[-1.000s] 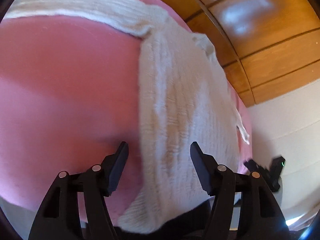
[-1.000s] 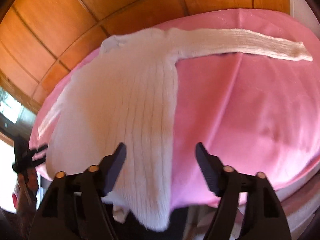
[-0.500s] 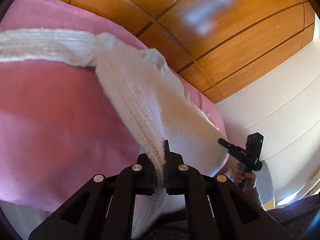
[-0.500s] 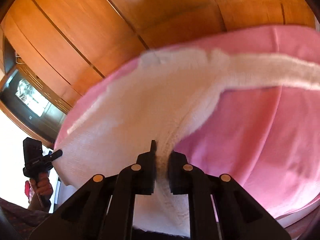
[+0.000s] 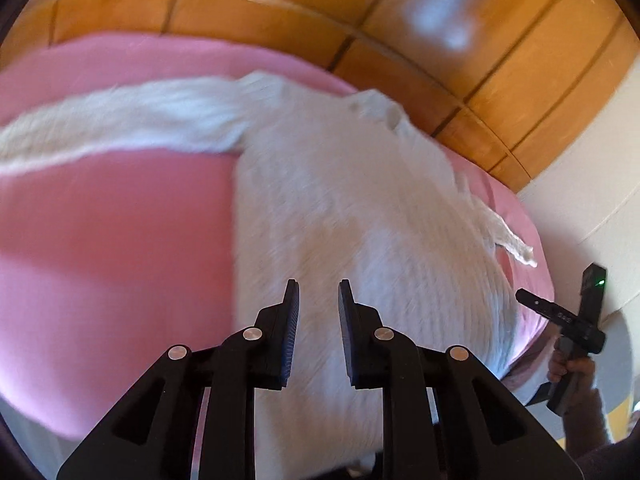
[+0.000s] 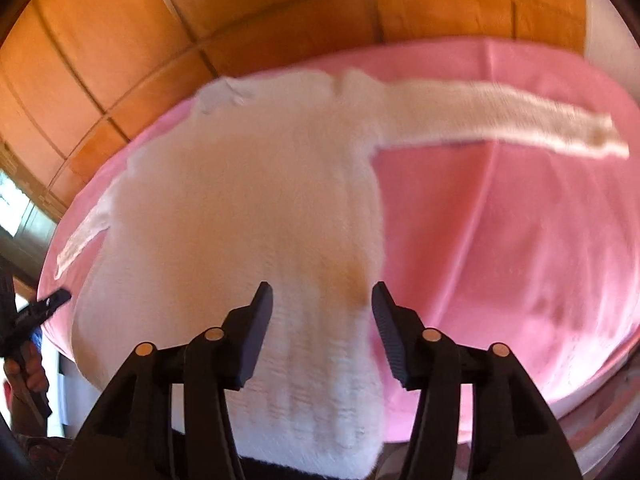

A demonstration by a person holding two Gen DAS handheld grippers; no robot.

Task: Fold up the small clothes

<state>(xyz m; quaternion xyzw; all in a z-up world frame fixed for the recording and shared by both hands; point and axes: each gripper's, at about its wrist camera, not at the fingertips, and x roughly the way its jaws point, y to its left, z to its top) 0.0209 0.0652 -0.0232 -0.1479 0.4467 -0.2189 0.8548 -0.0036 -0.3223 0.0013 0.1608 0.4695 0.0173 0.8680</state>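
Note:
A white knit sweater point(image 5: 360, 200) lies spread on a pink cover point(image 5: 120, 240), one sleeve point(image 5: 120, 124) stretched out to the left. My left gripper point(image 5: 318, 300) hovers over its lower left part. The jaws are opening, a narrow gap shows, and no cloth is between the pads. In the right wrist view the sweater point(image 6: 248, 200) fills the middle, with a sleeve point(image 6: 500, 116) reaching right. My right gripper point(image 6: 322, 296) is over the lower right edge. Its jaws are opening wide and hold nothing. That gripper point(image 5: 556, 292) also shows at the right edge of the left wrist view, in a hand.
A panelled wooden wall point(image 5: 480, 60) rises behind the pink cover point(image 6: 500, 240); a white wall point(image 5: 580, 180) stands to the right. The sweater's hem hangs over the cover's near edge. One of the left gripper's fingers point(image 6: 52, 300) shows at the left edge of the right wrist view.
Half a second ago both grippers were shut on the sweater's lifted side edges. Both have let go and opened, and the sweater lies flat again. One second ago both stood open.

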